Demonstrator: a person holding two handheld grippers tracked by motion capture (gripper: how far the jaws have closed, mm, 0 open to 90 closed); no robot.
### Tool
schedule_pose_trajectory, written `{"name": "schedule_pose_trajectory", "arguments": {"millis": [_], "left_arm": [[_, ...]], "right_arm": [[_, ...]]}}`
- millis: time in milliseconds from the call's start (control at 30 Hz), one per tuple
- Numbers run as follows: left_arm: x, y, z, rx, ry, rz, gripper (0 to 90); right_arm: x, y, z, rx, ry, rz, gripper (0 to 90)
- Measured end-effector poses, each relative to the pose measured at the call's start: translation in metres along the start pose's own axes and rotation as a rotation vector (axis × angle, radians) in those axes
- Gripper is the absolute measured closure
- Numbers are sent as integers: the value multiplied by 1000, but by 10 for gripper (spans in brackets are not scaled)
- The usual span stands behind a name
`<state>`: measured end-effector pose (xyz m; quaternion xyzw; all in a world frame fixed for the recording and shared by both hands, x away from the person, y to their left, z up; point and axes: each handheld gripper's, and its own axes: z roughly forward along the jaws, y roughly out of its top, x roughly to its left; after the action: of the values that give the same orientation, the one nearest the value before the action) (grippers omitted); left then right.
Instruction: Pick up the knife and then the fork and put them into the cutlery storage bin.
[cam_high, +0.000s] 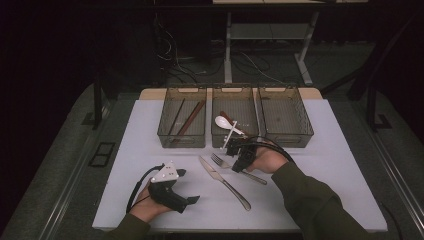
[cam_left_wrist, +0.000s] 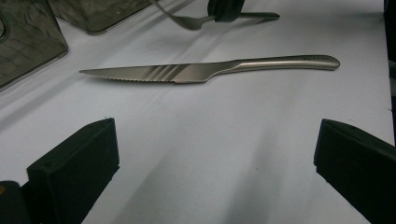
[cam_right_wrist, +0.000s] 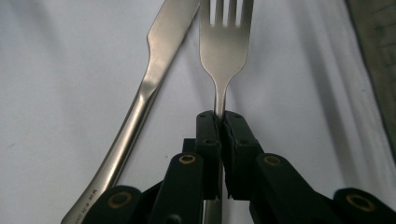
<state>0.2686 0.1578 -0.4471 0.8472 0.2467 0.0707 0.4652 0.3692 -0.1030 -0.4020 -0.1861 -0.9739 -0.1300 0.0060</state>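
Observation:
A steel fork (cam_right_wrist: 224, 46) lies on the white table with its tines pointing away, and my right gripper (cam_right_wrist: 219, 116) is shut on its neck. From above, the fork (cam_high: 220, 161) sits just left of that right gripper (cam_high: 239, 167), in front of the middle bin. A serrated steel knife (cam_high: 225, 182) lies slantwise beside it, touched by neither gripper. My left gripper (cam_high: 189, 186) rests at the front left, open and empty. In its own view the knife (cam_left_wrist: 210, 70) lies well beyond the left gripper (cam_left_wrist: 215, 158), and the fork (cam_left_wrist: 196, 21) is farther back.
Three smoky translucent bins stand in a row at the back of the white table (cam_high: 325, 165). The left bin (cam_high: 182, 141) holds chopsticks (cam_high: 189, 120), the middle bin (cam_high: 222, 142) holds a white spoon (cam_high: 223, 121), and the right bin (cam_high: 286, 140) looks empty.

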Motion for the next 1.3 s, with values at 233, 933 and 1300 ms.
{"name": "schedule_pose_trajectory", "arguments": {"millis": [233,933,1300], "left_arm": [[0,0,0,0,0,-1,0],[1,0,0,2,0,-2,0],[1,-1,-2,-6,1,-1,0]], "right_arm": [[-2,-12,-15,-122,-10,16,851],[-10,-73,-44,-477,-3,187,851],[-18,-98,-58,-599,-37,219,851]]}}
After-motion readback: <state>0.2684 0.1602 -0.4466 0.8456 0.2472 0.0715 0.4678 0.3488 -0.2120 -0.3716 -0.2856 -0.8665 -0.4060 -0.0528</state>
